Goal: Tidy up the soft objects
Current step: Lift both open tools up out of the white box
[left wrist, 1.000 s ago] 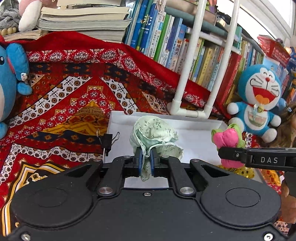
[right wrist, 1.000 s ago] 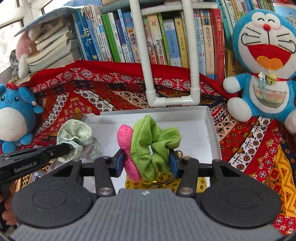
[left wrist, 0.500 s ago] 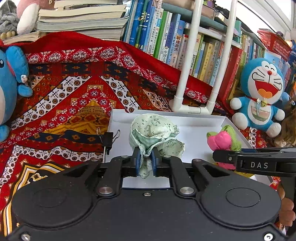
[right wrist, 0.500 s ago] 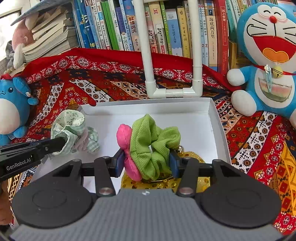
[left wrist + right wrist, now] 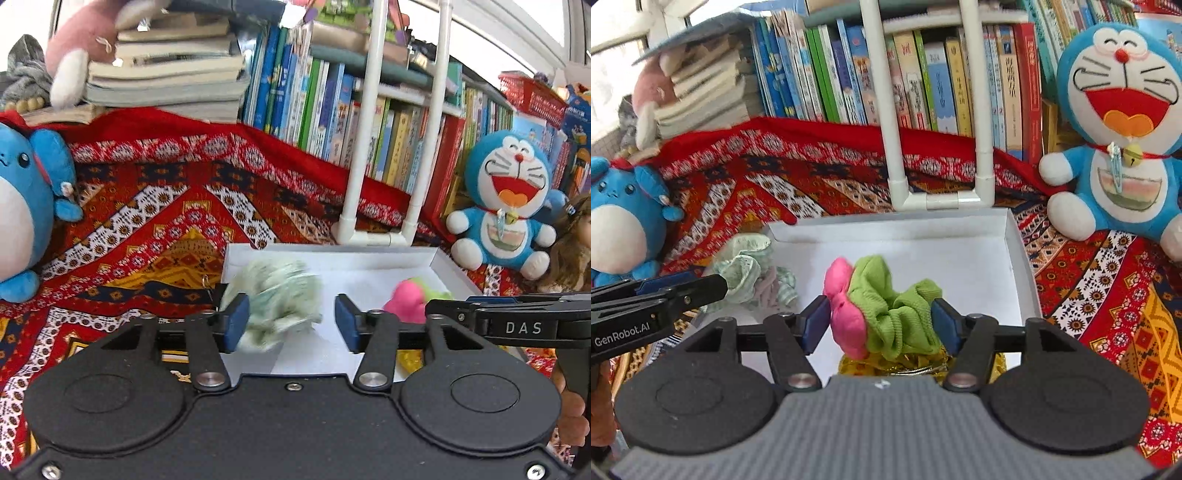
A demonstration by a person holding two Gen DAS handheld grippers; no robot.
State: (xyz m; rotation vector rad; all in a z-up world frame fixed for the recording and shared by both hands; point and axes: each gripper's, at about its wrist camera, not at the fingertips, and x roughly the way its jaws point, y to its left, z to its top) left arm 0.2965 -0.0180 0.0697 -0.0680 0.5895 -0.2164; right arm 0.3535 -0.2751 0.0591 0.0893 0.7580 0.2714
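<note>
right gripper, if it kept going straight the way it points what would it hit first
Most likely the green and pink scrunchie sitting between the open jaws of the right gripper, then the white box floor behind it; depth is unclear.

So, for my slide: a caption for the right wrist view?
Right gripper opening around green-and-pink scrunchie over white box.

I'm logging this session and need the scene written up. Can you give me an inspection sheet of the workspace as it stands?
Surface: red patterned cloth with a white tray on it.
Job's things: pale green scrunchie, blurred, at the tray's left; green scrunchie with pink bow over a gold sequin item.
Clutter: binder clip by the tray's left edge.
Grippers: left gripper and right gripper have just been opening; pads off the scrunchies between them.
Cables: nothing seen.
Surroundings: books, blue cat plush, round blue plush, white pipe frame.
</note>
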